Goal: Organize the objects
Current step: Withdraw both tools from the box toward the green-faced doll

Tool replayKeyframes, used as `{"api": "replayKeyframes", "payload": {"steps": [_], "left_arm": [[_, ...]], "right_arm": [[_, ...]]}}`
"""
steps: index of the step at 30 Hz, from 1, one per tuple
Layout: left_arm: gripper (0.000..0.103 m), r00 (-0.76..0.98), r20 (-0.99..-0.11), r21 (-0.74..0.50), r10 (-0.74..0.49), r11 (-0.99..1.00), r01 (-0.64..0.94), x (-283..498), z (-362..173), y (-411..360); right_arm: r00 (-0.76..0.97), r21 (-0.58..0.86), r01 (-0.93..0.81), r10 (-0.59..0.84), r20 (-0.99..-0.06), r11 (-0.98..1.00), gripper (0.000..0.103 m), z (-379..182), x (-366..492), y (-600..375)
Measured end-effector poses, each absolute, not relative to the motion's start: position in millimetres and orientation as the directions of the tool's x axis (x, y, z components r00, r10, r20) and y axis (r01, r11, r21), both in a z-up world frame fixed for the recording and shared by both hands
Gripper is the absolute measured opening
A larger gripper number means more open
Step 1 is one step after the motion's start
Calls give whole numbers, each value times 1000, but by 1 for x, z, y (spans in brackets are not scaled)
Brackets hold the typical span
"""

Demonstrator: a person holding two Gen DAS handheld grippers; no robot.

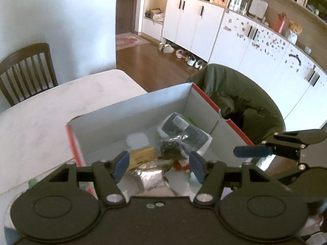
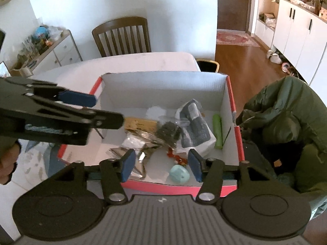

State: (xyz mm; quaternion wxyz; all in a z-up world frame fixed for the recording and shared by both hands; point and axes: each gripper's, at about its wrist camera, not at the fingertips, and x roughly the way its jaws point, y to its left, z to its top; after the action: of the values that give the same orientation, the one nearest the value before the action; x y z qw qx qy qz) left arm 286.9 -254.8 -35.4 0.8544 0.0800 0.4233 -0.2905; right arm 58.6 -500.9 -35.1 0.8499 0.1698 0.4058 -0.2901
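A: Item one, container: red-sided cardboard box with white interior [image 2: 163, 89], lid off, standing on the pale marbled tabletop [image 2: 143, 63]; contents?

B: Lot as follows: flat gold-coloured rectangular carton [image 2: 141, 124] toward the left wall; dark handset sealed in a clear plastic bag over a white block [image 2: 194, 126] right of centre; bright green cylinder [image 2: 217, 131] lying along the right wall; dark crinkled packet [image 2: 168, 131] in the middle, touching the handset's bag; silvery foil wrapper [image 2: 126, 153] at the near left; small red-and-orange figure [image 2: 177, 158] and a pale teal rounded case [image 2: 179, 174] by the near wall.

A: Item two, left gripper [image 1: 159, 166]?

B: Black frame, blue pads; held above the near end of the box; jaws spread apart, nothing between them; foil wrapper [image 1: 151, 175] and gold carton [image 1: 142, 156] seen beneath the gap.

A: Item three, right gripper [image 2: 161, 164]?

B: Same make; poised over the near wall of the box; jaws likewise wide, holding nothing; teal case just below the gap.

A: Surroundings?

B: Dark wooden slat-back chair [image 2: 122, 36] at the table's far side; olive-green padded jacket [image 2: 286, 118] draped just right of the box; white cupboards with black handles [image 2: 296, 26] along the wall; brown wood floor [image 2: 241, 61].
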Motion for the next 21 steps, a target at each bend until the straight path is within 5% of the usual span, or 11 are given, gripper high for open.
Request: {"api": "replayKeyframes", "payload": {"steps": [14, 21], "left_arm": [[74, 537, -737, -107, -411, 855, 508, 255, -17, -164], [87, 568, -714, -111, -410, 866, 487, 244, -10, -120]], "right_arm": [[555, 100, 638, -366, -747, 764, 63, -19, 79, -441], [578, 116, 632, -366, -730, 766, 72, -16, 98, -410]]}}
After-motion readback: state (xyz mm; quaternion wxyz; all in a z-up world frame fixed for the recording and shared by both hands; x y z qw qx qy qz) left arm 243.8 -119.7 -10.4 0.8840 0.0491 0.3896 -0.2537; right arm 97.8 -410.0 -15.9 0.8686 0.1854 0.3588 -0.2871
